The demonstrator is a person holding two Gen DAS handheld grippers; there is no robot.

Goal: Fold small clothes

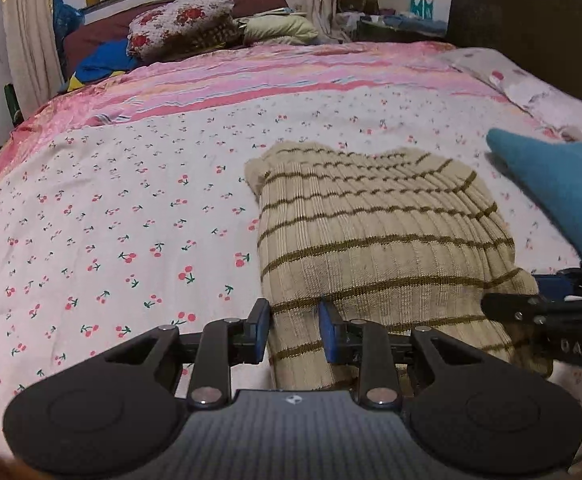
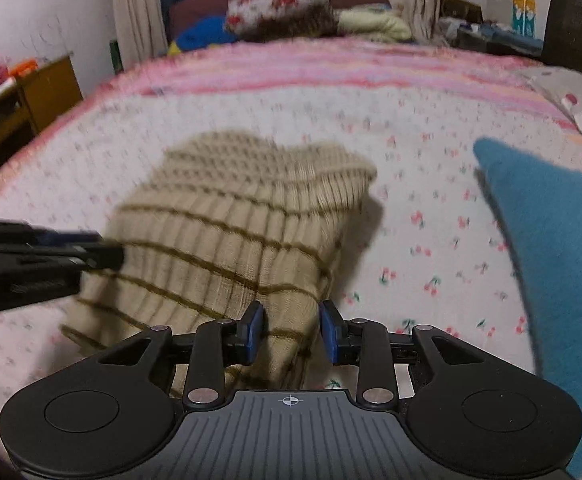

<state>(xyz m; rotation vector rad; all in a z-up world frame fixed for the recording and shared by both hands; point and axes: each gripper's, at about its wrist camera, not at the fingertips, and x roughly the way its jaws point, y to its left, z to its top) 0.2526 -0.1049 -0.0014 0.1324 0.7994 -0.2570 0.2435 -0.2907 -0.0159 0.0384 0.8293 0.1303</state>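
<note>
A beige ribbed knit garment with thin brown stripes (image 1: 375, 232) lies folded on the cherry-print bedsheet (image 1: 111, 220). My left gripper (image 1: 294, 330) is open, its blue pads on either side of the garment's near left edge. The right gripper shows in the left wrist view (image 1: 531, 312) at the garment's right edge. In the blurred right wrist view, the garment (image 2: 231, 232) lies ahead and my right gripper (image 2: 291, 330) is open around its near right corner. The left gripper shows there at the left (image 2: 51, 256).
A teal garment (image 1: 559, 184) lies on the bed to the right, also in the right wrist view (image 2: 555, 248). Floral pillows (image 1: 179, 20) and bedding are piled at the far end. A dark headboard (image 1: 531, 20) stands right. A wooden desk (image 2: 23, 96) stands left of the bed.
</note>
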